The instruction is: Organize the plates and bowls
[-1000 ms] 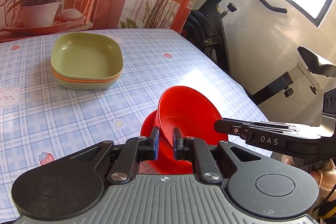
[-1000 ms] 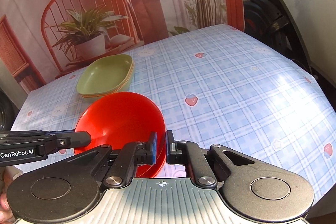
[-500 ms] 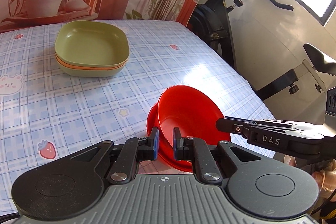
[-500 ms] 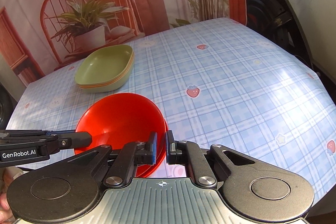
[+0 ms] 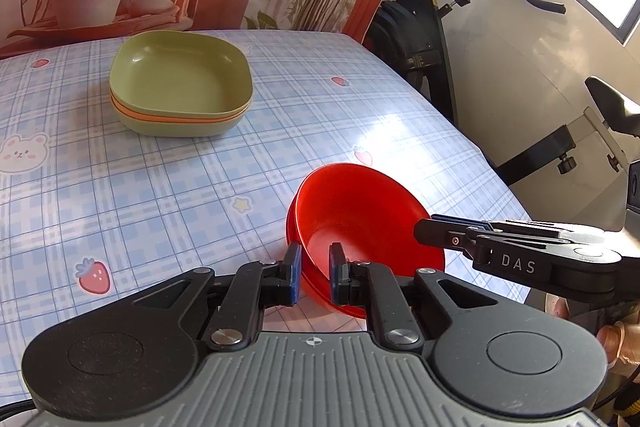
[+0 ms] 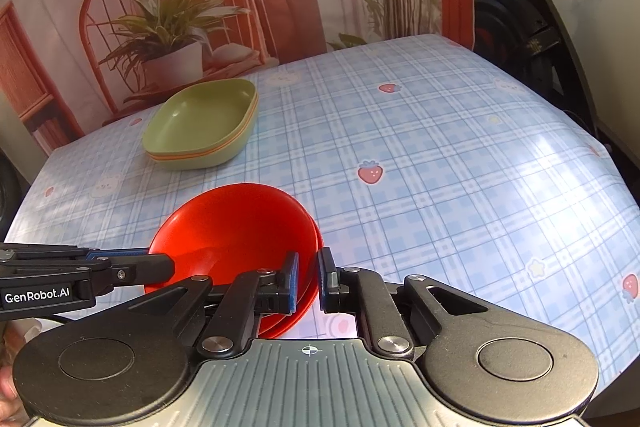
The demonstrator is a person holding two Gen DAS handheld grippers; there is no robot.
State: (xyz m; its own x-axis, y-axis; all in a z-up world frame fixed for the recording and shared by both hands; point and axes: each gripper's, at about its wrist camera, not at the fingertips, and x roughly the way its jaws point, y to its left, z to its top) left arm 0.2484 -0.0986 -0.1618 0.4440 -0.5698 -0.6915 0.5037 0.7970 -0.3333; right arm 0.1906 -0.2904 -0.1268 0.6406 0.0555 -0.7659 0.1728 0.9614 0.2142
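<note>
While the red bowls (image 5: 360,223) sit nested on the tabletop (image 5: 160,195), left tongs (image 5: 314,273) and right tongs (image 6: 308,277) each clamp opposite rims; green plates (image 5: 180,95) well apart.

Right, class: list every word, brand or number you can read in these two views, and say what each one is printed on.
"DAS": on the side of the right claw, seen from the left wrist view.
"GenRobot.AI": on the side of the left claw, seen from the right wrist view.
No other text is readable; the tablecloth carries only pictures.
</note>
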